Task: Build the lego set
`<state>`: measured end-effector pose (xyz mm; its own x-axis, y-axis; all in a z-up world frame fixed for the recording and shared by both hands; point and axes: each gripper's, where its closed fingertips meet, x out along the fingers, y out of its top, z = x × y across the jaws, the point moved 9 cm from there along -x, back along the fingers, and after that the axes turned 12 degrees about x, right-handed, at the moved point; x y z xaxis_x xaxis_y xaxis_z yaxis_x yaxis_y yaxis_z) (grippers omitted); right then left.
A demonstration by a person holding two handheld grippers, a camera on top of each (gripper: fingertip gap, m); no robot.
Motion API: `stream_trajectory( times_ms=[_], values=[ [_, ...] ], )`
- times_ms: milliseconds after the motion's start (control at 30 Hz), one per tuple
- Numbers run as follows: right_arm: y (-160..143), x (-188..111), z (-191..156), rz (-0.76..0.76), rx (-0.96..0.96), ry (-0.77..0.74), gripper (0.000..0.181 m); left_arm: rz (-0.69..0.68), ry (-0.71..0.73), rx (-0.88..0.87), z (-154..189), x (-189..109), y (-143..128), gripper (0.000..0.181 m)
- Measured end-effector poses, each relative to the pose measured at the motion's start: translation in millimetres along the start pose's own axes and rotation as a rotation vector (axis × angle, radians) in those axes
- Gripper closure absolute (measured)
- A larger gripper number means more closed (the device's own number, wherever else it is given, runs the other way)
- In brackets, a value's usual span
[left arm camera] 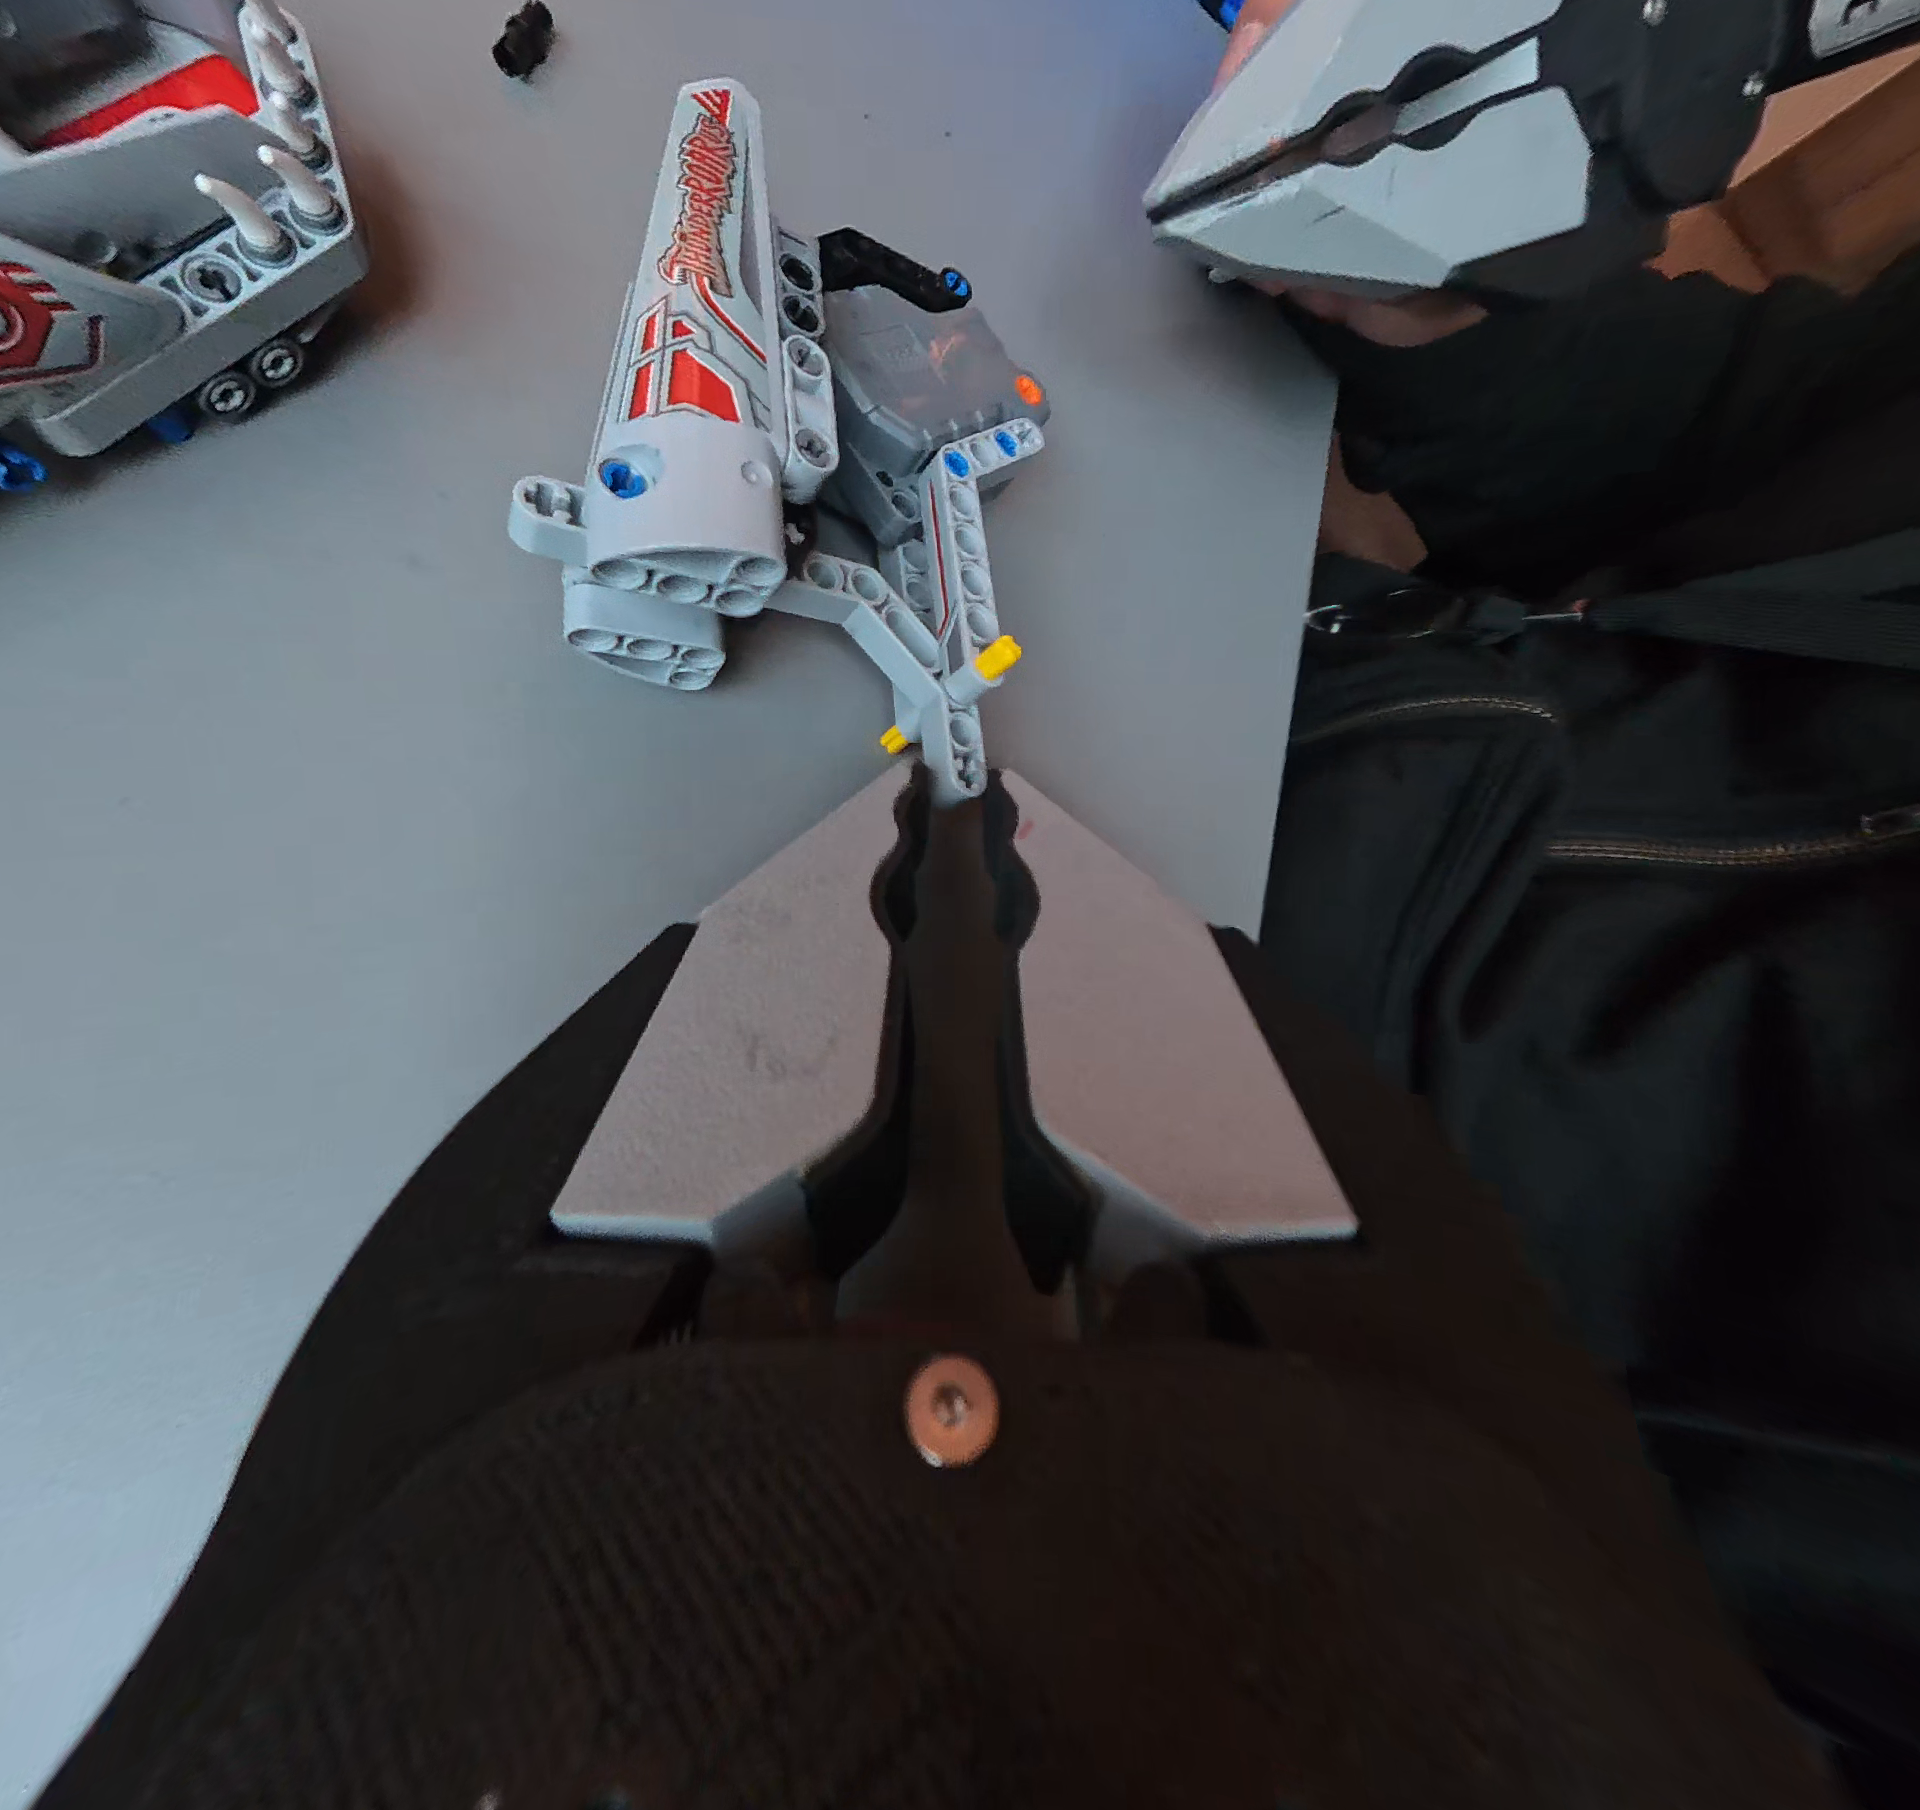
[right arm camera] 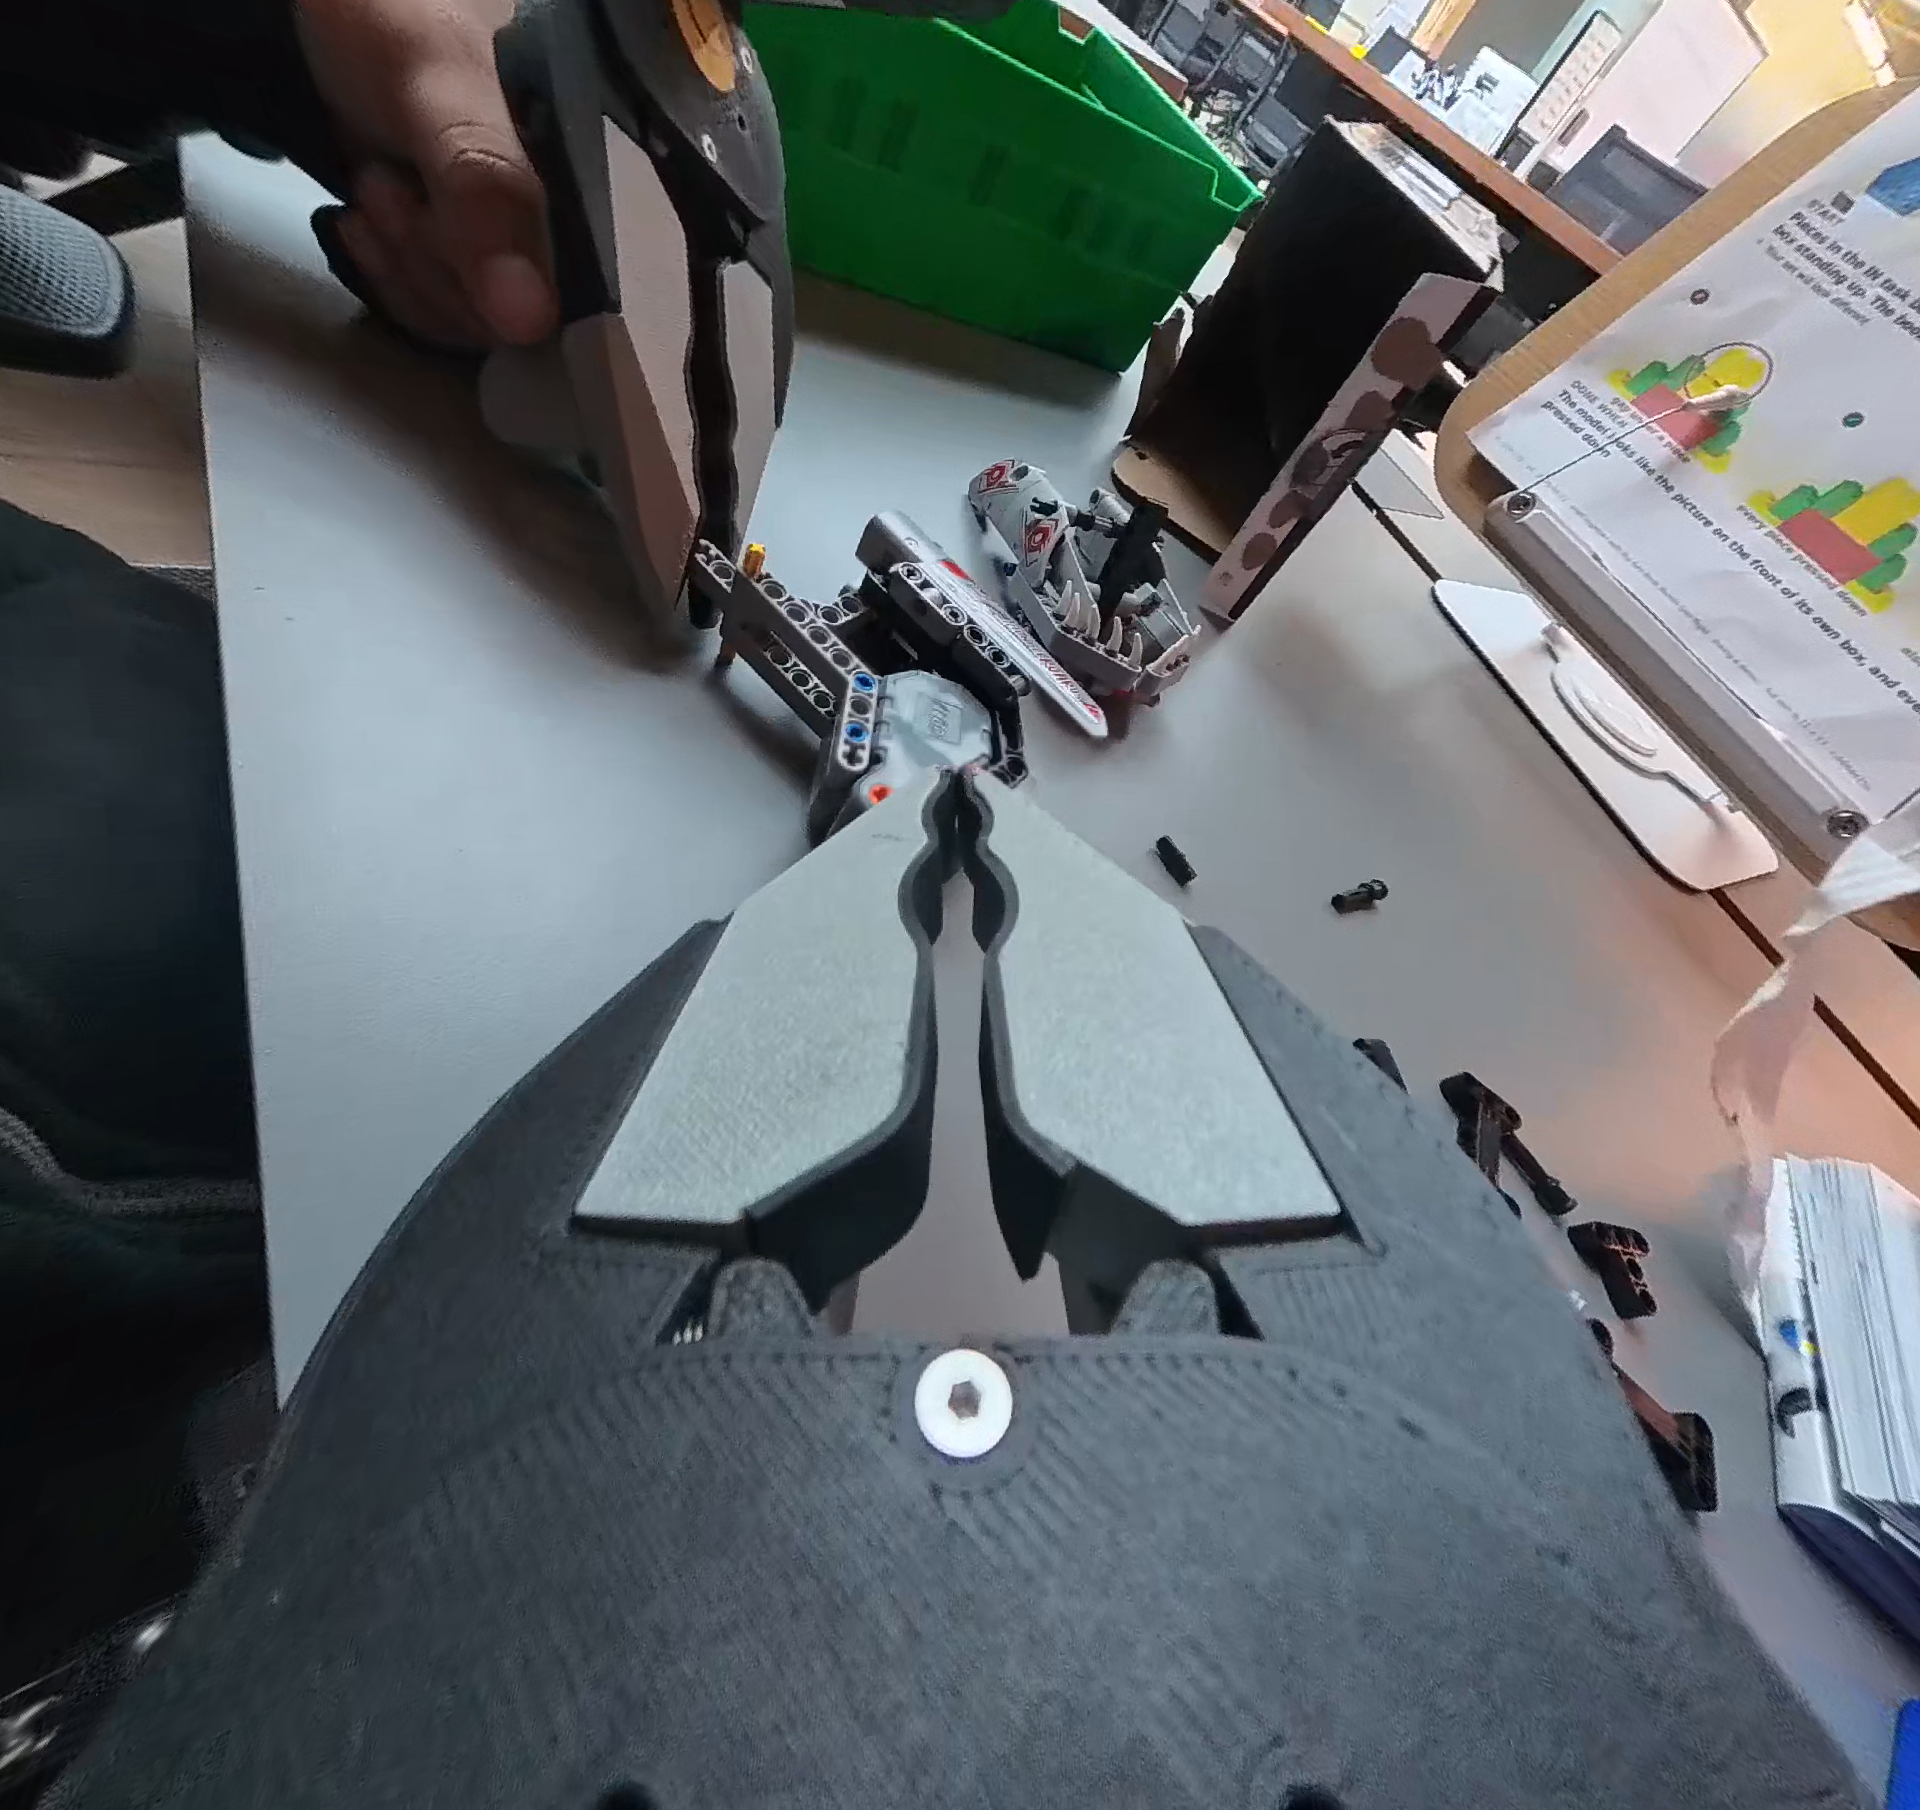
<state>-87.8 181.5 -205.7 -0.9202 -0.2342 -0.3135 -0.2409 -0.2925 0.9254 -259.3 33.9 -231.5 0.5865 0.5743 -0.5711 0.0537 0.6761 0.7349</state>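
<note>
A grey lego assembly [left arm camera: 691,337] with a red-decal panel, a dark grey motor block [left arm camera: 925,378] and a long grey beam [left arm camera: 966,597] lies on the grey table [left arm camera: 312,721]. My left gripper [left arm camera: 954,786] is shut on the near end of that beam. It also shows in the right wrist view [right arm camera: 707,607], pinching the beam end [right arm camera: 774,617]. My right gripper [right arm camera: 961,794] is shut with nothing visible in it. It hovers just short of the motor block [right arm camera: 935,721] and shows at the upper right of the left wrist view [left arm camera: 1153,202].
A second lego assembly [left arm camera: 156,233] with white teeth sits at the far left, also seen in the right wrist view [right arm camera: 1081,576]. Loose black pieces [right arm camera: 1174,856] [right arm camera: 1507,1137] [left arm camera: 523,38] lie about. A green bin [right arm camera: 987,202], a cardboard box [right arm camera: 1330,306], an instruction stand [right arm camera: 1714,430] and booklets [right arm camera: 1849,1345] surround the work area. Some 10 centimeters of space lies between my two pairs of fingers.
</note>
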Motion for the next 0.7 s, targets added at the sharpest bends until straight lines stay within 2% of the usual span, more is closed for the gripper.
stream_trajectory(
  times_ms=[333,700],
  values=[
    [1.0,-1.4,11.0,0.027,0.088,0.057,0.181,-0.008,-0.137,-0.022,-9.3,8.5,9.4,0.173],
    [0.9,0.0,14.6,0.023,0.129,0.1,0.181,0.009,-0.098,-0.019,-10.1,6.7,9.4,0.172]
  ],
)
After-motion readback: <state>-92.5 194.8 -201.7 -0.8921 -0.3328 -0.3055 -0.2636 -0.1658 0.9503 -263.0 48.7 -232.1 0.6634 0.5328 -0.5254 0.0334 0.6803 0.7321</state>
